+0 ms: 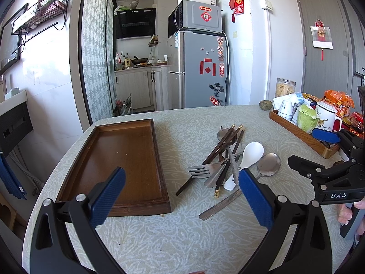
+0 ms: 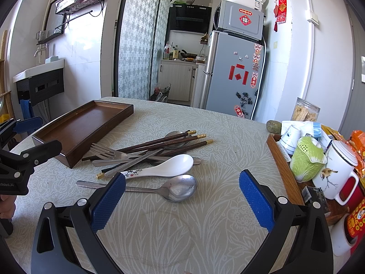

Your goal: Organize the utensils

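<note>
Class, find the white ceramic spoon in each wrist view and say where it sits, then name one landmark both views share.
Left wrist view: the white ceramic spoon lies right of centre, bowl pointing away, its handle end behind the right blue finger pad.
Right wrist view: the white ceramic spoon lies at centre, bowl to the right, just beyond the metal spoon.
Shared landmark: the dark wooden tray, left of the pile.

A home kitchen-dining room, shown by a tall grey refrigerator, a black range hood, a leaf-patterned tablecloth-covered table.
</note>
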